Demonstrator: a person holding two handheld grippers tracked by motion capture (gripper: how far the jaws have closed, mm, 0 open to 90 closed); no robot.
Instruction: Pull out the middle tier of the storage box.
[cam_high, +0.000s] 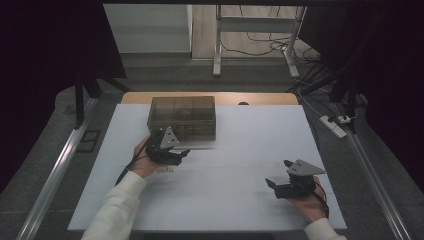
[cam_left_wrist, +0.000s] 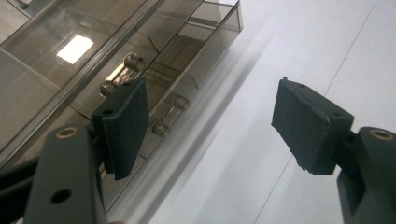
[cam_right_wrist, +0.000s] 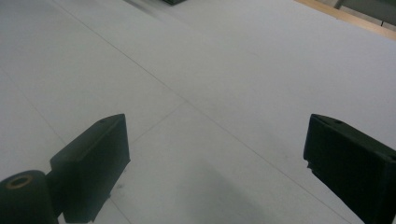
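A smoky see-through drawer box (cam_high: 182, 117) stands at the back middle of the white table cover (cam_high: 235, 200). My left gripper (cam_high: 175, 150) is open just in front of the box's left half. In the left gripper view the box front (cam_left_wrist: 70, 60) lies close at the left, with two small bar handles (cam_left_wrist: 122, 74) (cam_left_wrist: 170, 114) by the left pad (cam_left_wrist: 126, 126). The left gripper (cam_left_wrist: 210, 107) holds nothing, its jaws wide apart. My right gripper (cam_high: 278, 173) rests open near the front right of the table. In its own view the right gripper (cam_right_wrist: 217, 140) is empty over the bare white surface (cam_right_wrist: 224, 70).
A wooden table edge (cam_high: 210, 97) shows behind the box. Metal rails (cam_high: 60, 165) (cam_high: 372, 175) run along both sides of the table. A power strip (cam_high: 333, 126) and cables lie on the floor at the right. A metal frame (cam_high: 218, 45) stands at the back.
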